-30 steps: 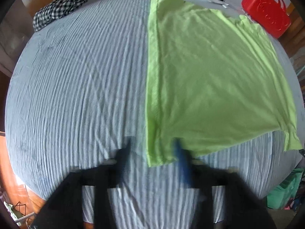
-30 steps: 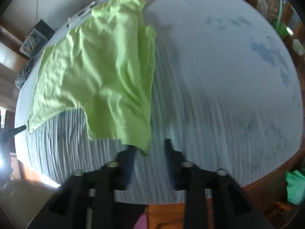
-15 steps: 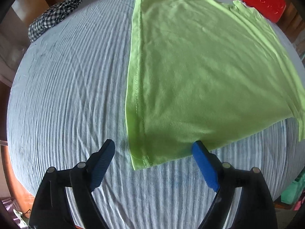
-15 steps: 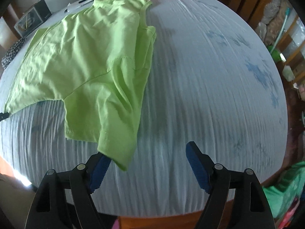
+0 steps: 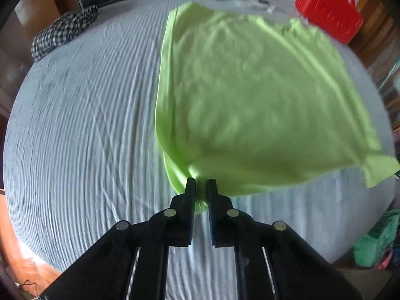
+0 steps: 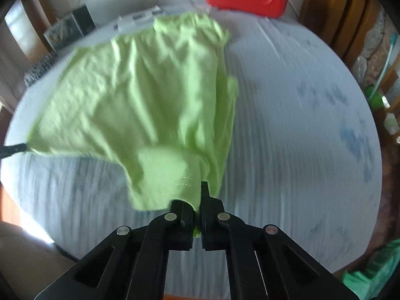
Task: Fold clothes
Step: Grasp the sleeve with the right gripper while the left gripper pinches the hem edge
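Left gripper point(image 5: 201, 183) closing its jaws on the near corner of the lime shirt point(image 5: 252, 105), fabric bunched between them; the shirt spreads blurred over the striped bedsheet point(image 5: 82, 130), red basket point(image 5: 330, 10) far right.

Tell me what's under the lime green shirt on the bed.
The lime green cotton shirt lies on the blue-and-white striped bedsheet; only sheet shows around it. Its near edge is lifted, showing more sheet. Anything beneath the covered middle is hidden.

Bare striped sheet point(image 5: 82, 130) left of green shirt point(image 5: 250, 100), red case point(image 5: 330, 7) and checked cloth point(image 5: 65, 30) crowding far edge
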Action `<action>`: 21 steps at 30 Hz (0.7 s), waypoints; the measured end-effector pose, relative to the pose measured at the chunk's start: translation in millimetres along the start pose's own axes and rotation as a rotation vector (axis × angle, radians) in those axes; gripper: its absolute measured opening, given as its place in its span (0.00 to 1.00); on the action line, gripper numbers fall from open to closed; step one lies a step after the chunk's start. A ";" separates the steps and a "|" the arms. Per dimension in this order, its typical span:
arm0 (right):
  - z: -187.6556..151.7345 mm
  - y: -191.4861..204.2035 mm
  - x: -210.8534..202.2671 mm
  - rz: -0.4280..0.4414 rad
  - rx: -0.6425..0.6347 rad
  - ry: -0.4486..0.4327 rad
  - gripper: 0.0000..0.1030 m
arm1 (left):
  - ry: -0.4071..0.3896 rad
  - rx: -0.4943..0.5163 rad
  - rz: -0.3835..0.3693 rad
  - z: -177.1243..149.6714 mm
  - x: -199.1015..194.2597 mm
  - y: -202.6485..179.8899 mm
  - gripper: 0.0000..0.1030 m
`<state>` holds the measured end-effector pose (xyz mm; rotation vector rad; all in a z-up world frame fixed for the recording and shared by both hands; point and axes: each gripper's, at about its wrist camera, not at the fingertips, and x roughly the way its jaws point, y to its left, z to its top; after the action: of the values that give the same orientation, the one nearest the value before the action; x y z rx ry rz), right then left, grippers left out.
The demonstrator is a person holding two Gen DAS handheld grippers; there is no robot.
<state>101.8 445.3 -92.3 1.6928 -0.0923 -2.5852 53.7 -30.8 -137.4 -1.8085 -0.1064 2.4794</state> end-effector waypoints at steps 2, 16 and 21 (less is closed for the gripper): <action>21.1 -7.2 -5.9 0.022 -0.006 0.009 0.04 | -0.011 -0.006 -0.024 21.0 -9.0 8.5 0.09; 150.6 -30.5 53.4 0.014 0.102 0.136 0.68 | 0.066 0.049 -0.024 108.2 28.4 14.3 0.44; 106.8 -33.9 47.6 0.063 0.157 0.132 0.68 | 0.044 0.062 0.013 61.3 22.9 6.9 0.85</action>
<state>-15.4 477.9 -95.8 1.8738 -0.3459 -2.4720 -11.7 -36.3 -141.1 -1.8435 -0.0147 2.4214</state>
